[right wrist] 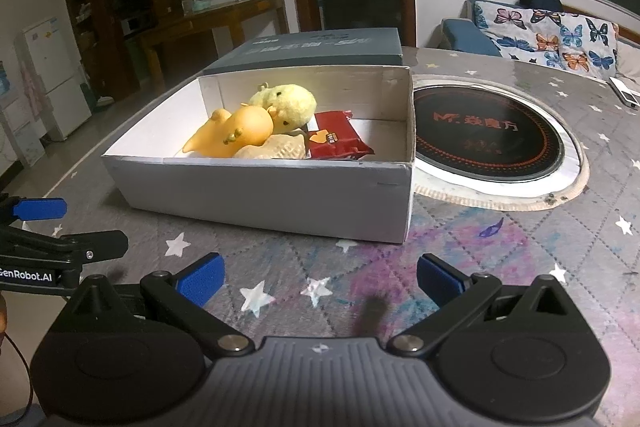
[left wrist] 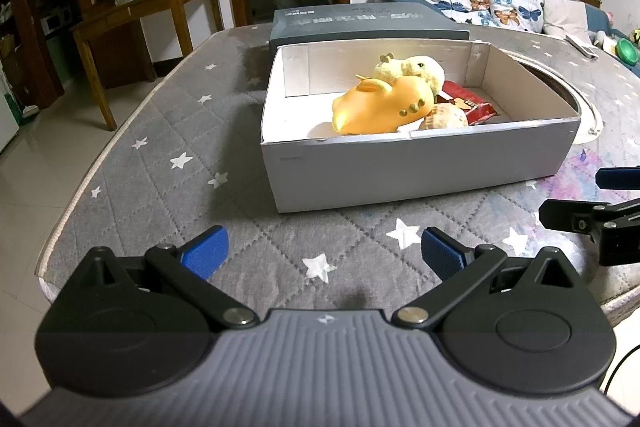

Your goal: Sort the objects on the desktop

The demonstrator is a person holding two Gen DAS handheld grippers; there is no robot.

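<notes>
Half hidden behind the box (left wrist: pixel 400 163): a dark lid (left wrist: pixel 360 23), only its top and one edge showing. Cut off at the right edge of the left wrist view — the right gripper (right wrist: pixel 318 277), just two fingers visible there. Print on the red packet (right wrist: pixel 338 141) too small to read.

Left gripper (left wrist: pixel 324 249) low over the table (left wrist: pixel 168 131) near its front edge, fingers spread wide, nothing between the blue pads (left wrist: pixel 206 251). Right gripper just beside it, level, likewise parted and empty, aimed at the box's near wall.

Box near the table's middle, touching the round cooktop (right wrist: pixel 488 139) rim. Inside, crowded together: orange duck (left wrist: pixel 380 105), pale plush chick (left wrist: pixel 416 69) behind it, peanut toy (left wrist: pixel 444 119) in front, red packet against the right side.
</notes>
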